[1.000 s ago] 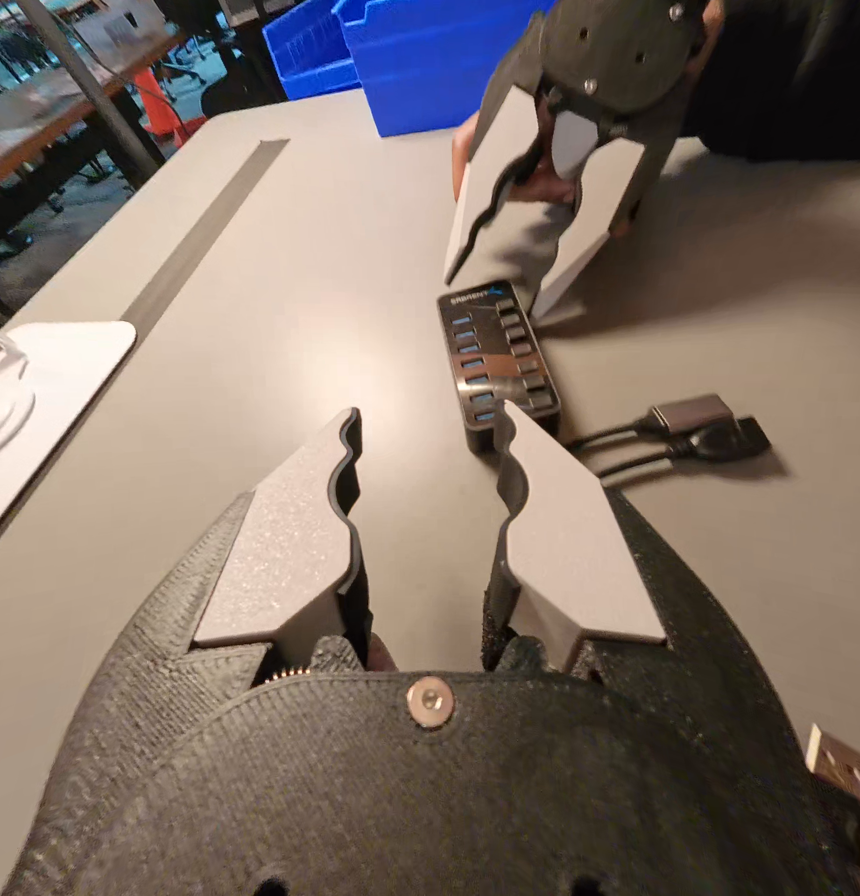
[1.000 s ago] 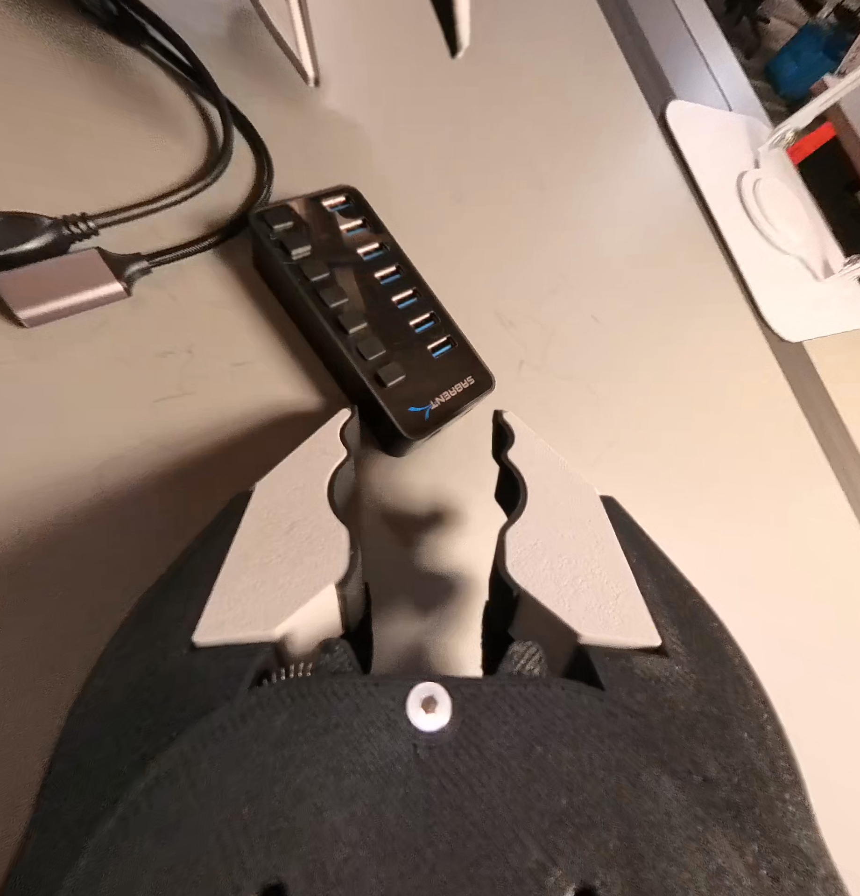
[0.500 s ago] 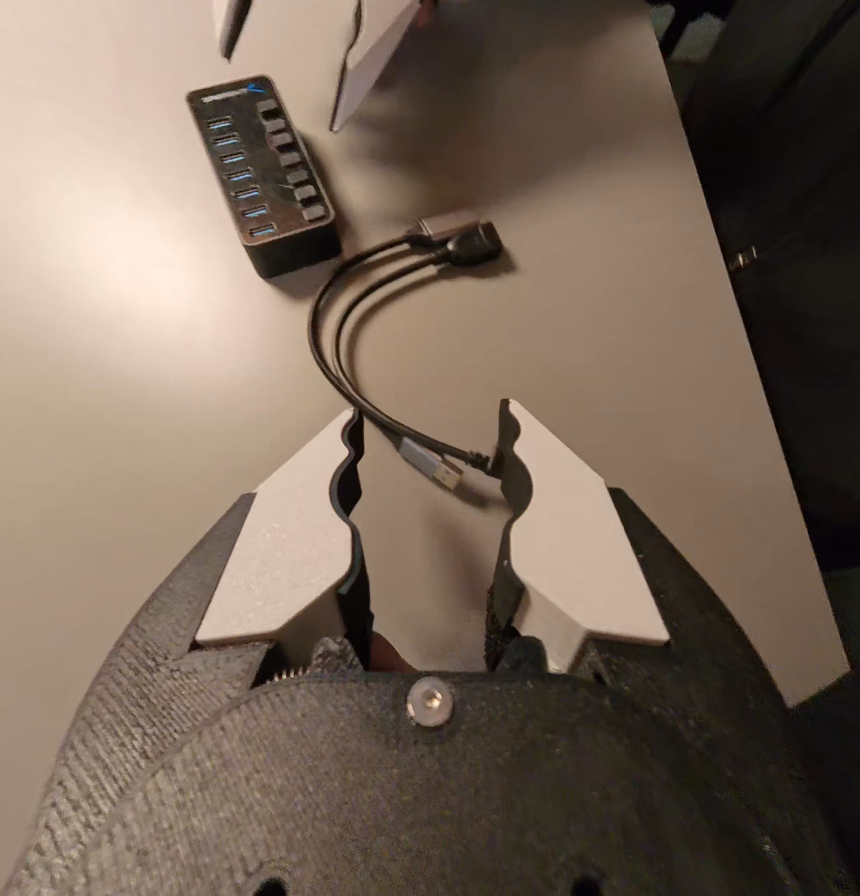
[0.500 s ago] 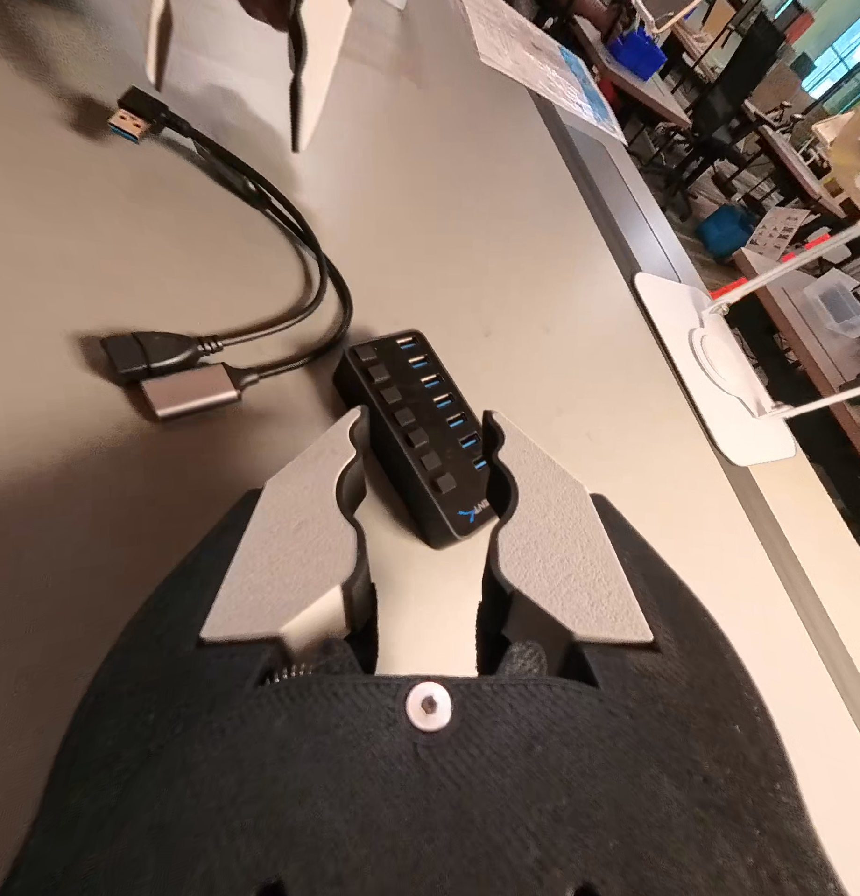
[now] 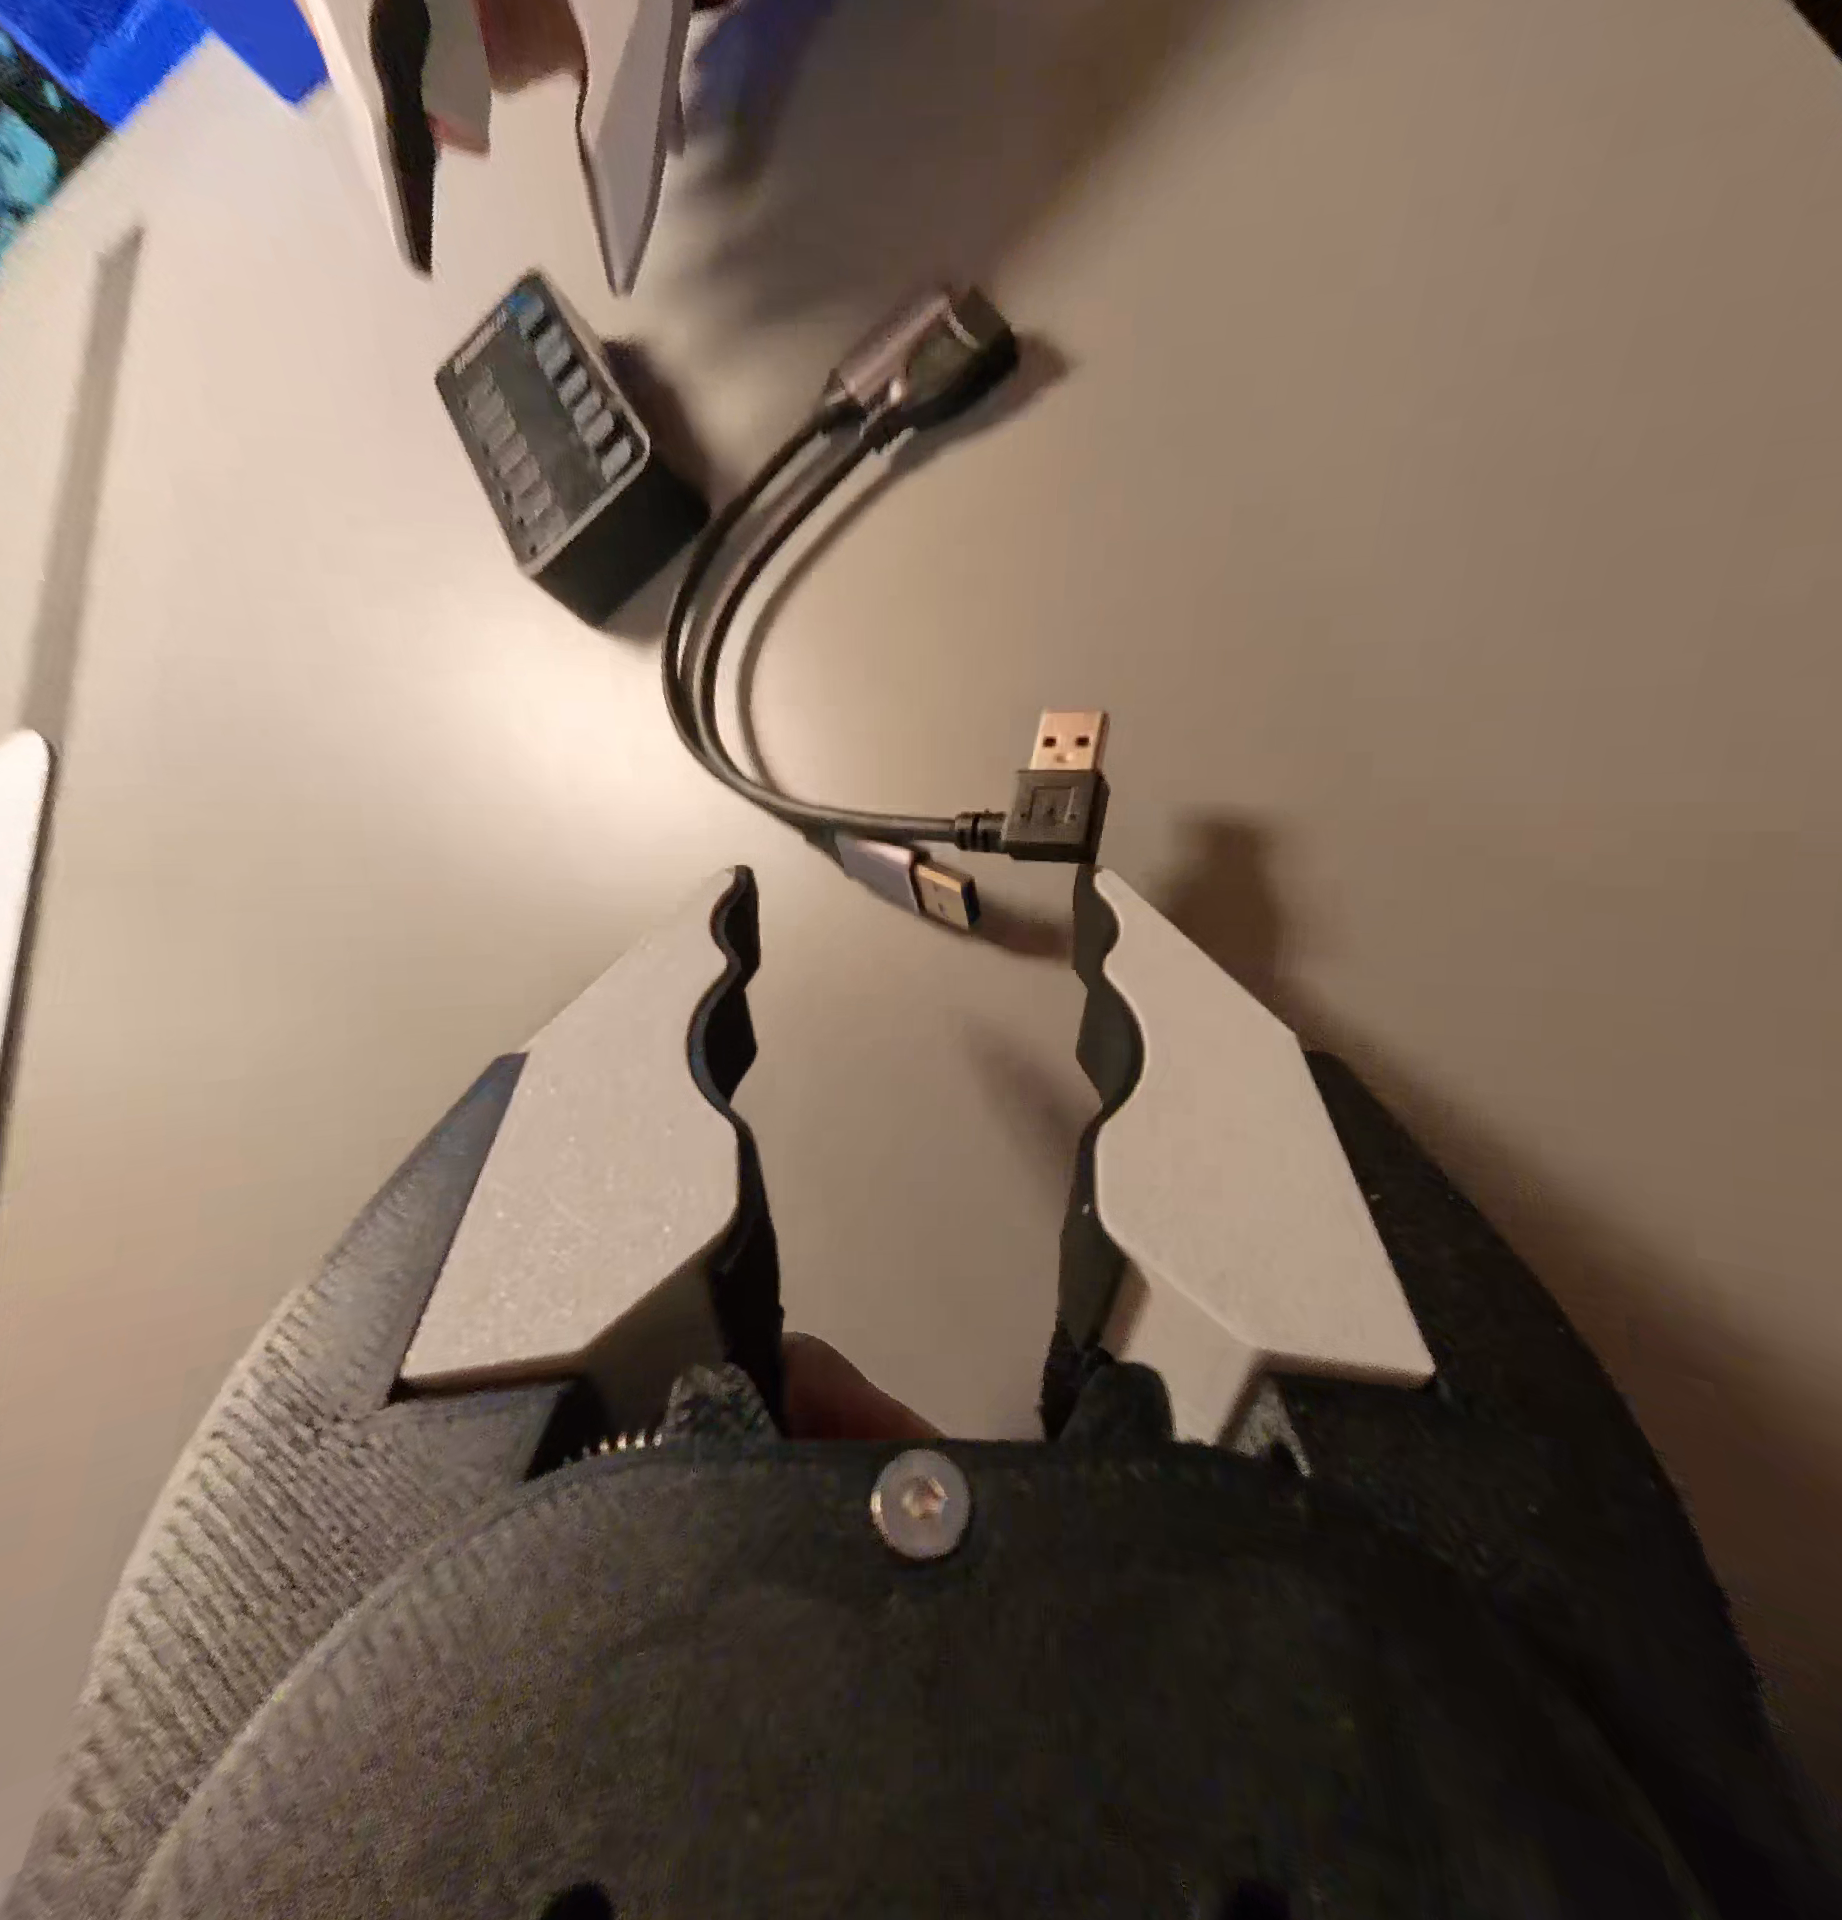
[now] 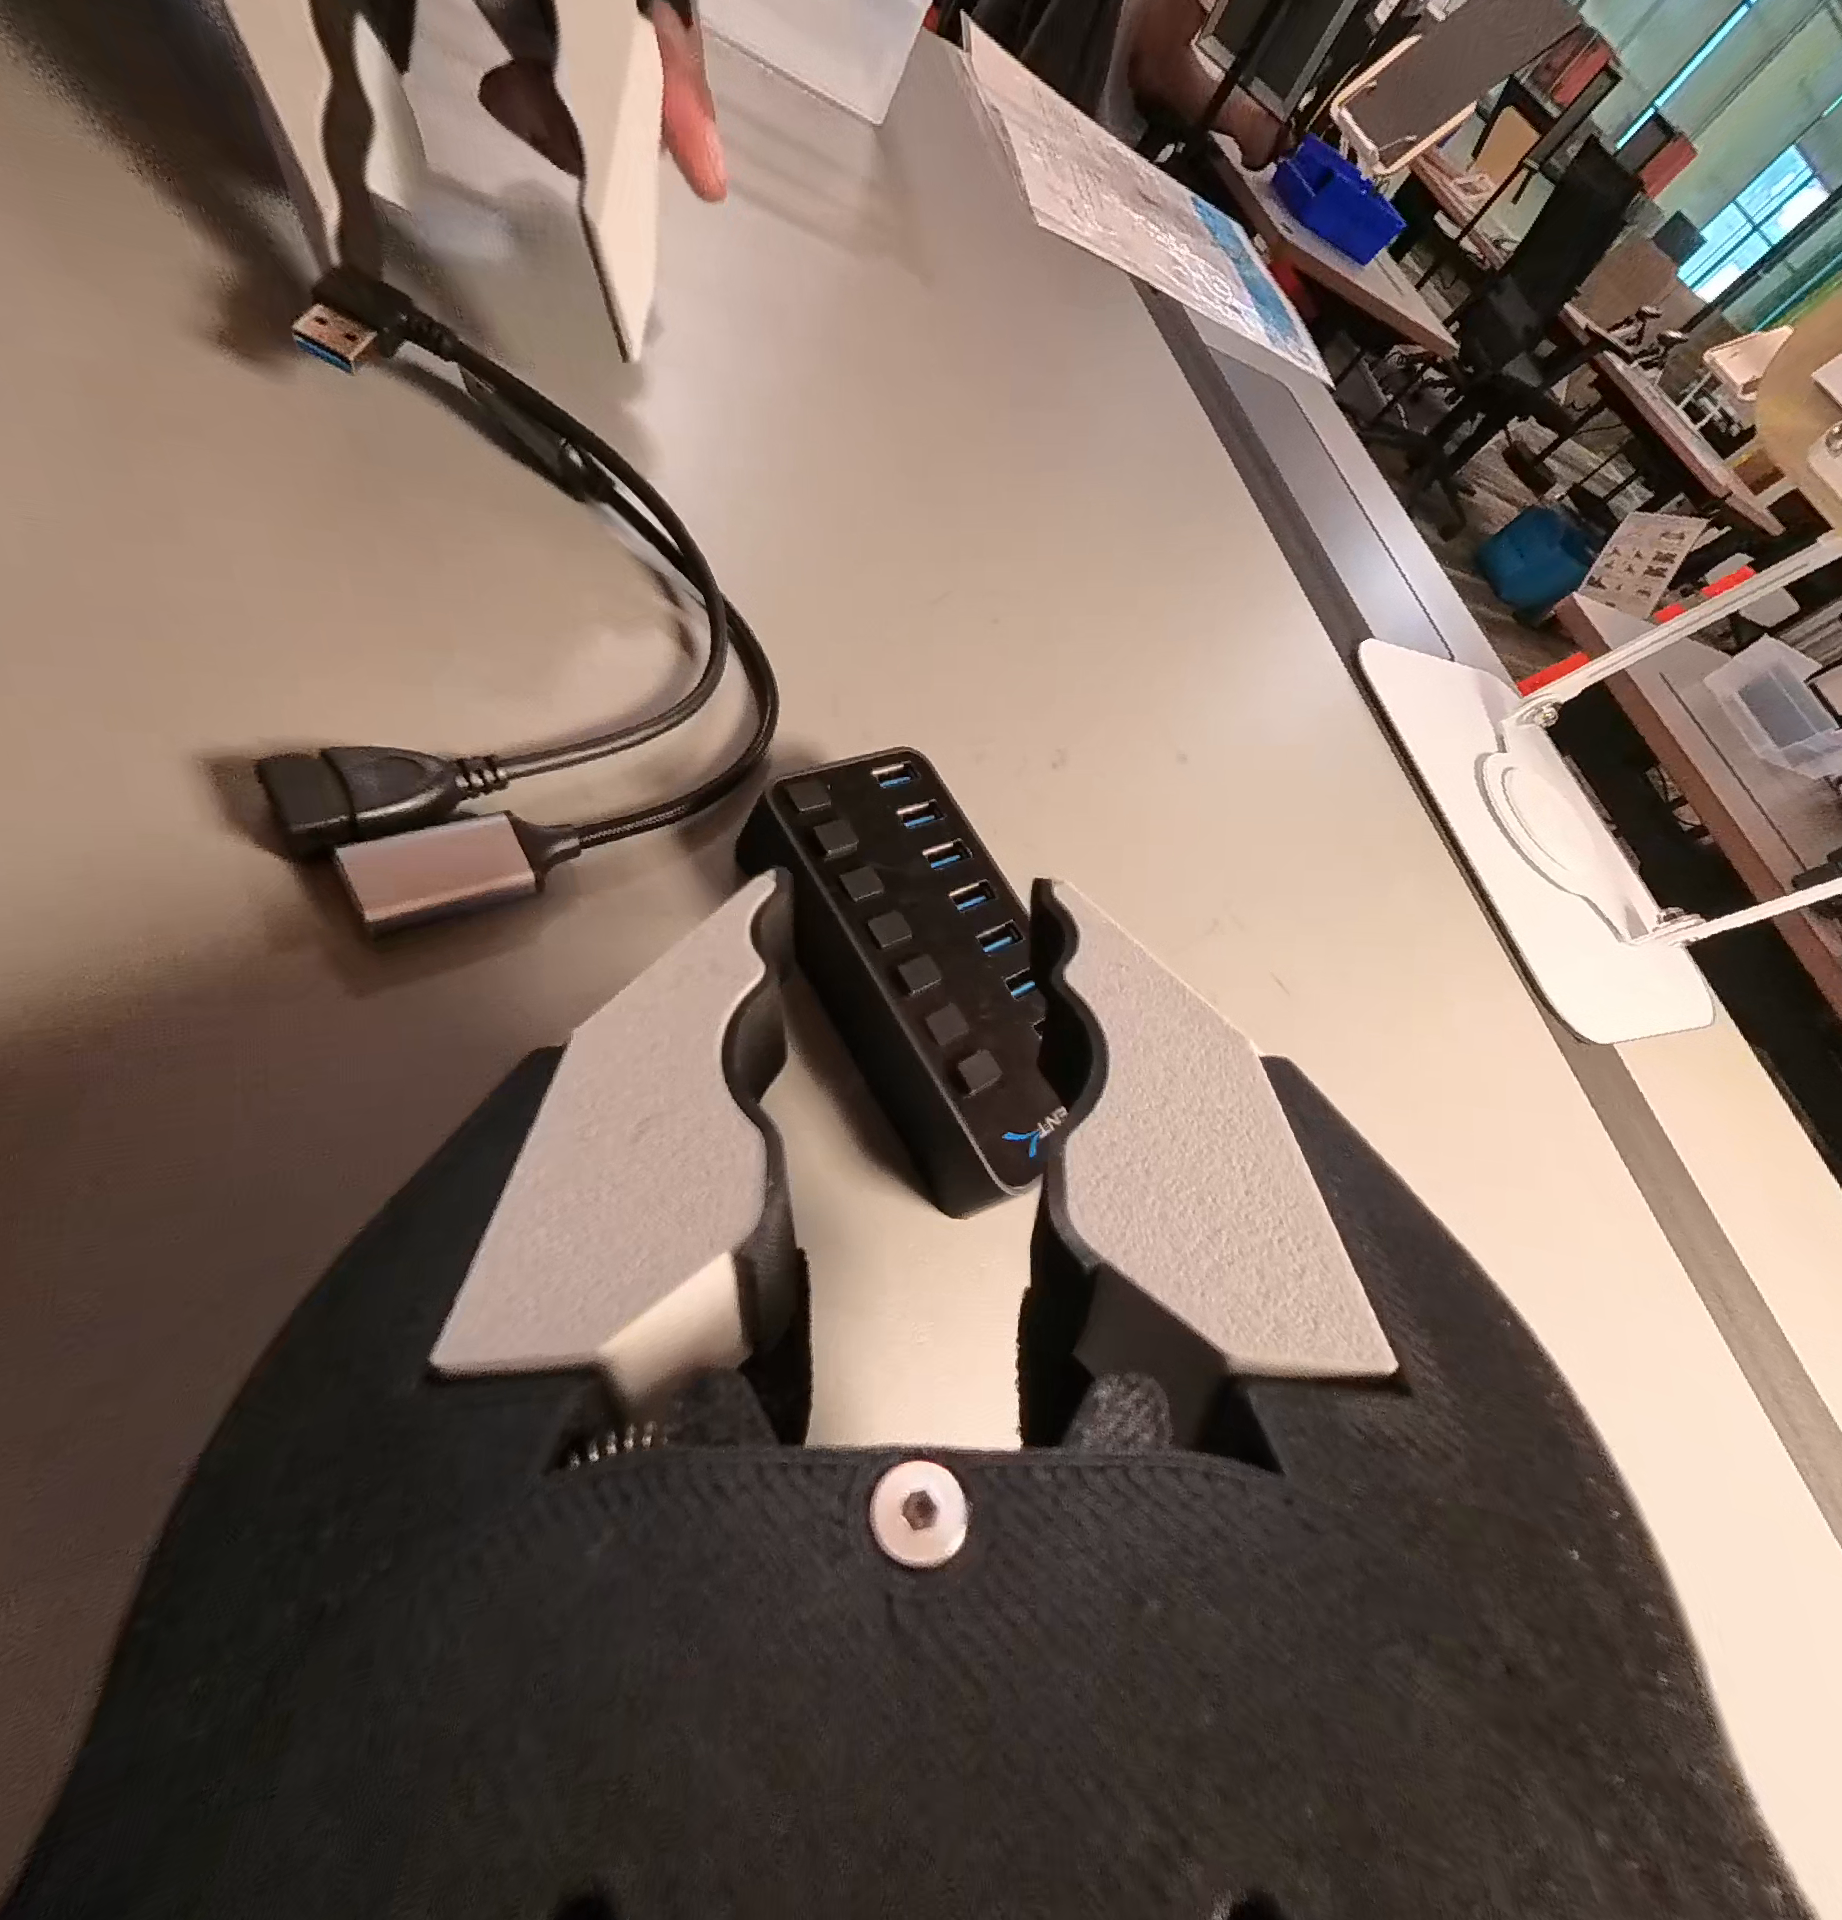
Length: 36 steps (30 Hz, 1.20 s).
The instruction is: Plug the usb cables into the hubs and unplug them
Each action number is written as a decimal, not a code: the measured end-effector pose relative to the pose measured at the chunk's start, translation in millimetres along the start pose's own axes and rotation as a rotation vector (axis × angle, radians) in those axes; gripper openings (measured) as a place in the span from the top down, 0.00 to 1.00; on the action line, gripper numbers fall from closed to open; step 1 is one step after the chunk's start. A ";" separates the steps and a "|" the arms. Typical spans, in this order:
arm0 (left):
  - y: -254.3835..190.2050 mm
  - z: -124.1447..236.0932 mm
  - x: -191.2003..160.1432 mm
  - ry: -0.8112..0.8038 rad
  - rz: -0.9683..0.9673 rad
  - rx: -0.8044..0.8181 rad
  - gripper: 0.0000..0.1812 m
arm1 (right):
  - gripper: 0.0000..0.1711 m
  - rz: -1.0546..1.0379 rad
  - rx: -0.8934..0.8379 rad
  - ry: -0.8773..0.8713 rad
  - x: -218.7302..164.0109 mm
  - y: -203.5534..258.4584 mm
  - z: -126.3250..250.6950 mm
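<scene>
A black multi-port hub point(image 6: 896, 935) lies on the grey table, also in the left wrist view point(image 5: 558, 457). My right gripper point(image 6: 906, 904) is over its near end, one finger against each long side, jaws narrowed onto it; it shows far off in the left wrist view point(image 5: 522, 187). Two short cables curve beside the hub. Their plug ends, a black right-angle plug point(image 5: 1057, 805) and a grey straight plug point(image 5: 901, 878), lie just ahead of my left gripper point(image 5: 912, 904), which is open and empty. The left gripper point(image 6: 491, 156) hangs over the black plug point(image 6: 340, 332).
The cables' socket ends, one black point(image 6: 345, 790) and one grey point(image 6: 434, 883), lie left of the hub. A white lamp base point(image 6: 1519, 842) stands at the table's right edge beside a grey channel strip point(image 6: 1301, 436). Papers point(image 6: 1156, 208) lie farther back. Blue bins point(image 5: 221, 42) stand behind. The tips of one gripper are about 20 centimeters away from the tips of the other.
My left gripper swung from the hub to the cables' plug ends and stays open. My right gripper came down over the hub's near end and its jaws narrowed onto it.
</scene>
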<state>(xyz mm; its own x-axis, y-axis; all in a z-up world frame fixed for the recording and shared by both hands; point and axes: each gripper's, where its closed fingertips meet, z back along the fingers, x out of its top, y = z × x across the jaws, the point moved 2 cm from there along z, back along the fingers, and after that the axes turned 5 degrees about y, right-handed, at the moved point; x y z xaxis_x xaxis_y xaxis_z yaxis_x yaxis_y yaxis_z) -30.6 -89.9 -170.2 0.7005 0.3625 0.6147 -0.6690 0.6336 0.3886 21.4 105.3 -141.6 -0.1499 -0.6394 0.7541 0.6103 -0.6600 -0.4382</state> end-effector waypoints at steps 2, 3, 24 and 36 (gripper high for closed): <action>-2.8 -4.8 7.5 -0.008 -0.042 -0.001 0.65 | 0.74 -0.004 -0.002 0.000 -0.6 -0.8 0.1; -5.0 -8.2 7.8 0.000 -0.058 -0.008 0.68 | 0.74 -0.005 -0.003 0.000 -0.9 -1.3 0.1; -18.3 -34.6 42.4 -0.004 -0.333 0.058 0.76 | 0.75 0.019 -0.007 0.005 -1.6 1.4 -2.6; -18.9 -44.3 68.8 -0.166 -0.257 0.065 0.90 | 0.76 0.027 -0.014 -0.004 -0.1 1.5 -2.3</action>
<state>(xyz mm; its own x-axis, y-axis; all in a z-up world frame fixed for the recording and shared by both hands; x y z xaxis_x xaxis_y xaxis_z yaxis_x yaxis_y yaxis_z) 41.3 -46.6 -165.6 0.8021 0.0763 0.5922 -0.4935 0.6432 0.5855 20.6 103.5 -143.5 -0.1301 -0.6555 0.7439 0.6029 -0.6479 -0.4655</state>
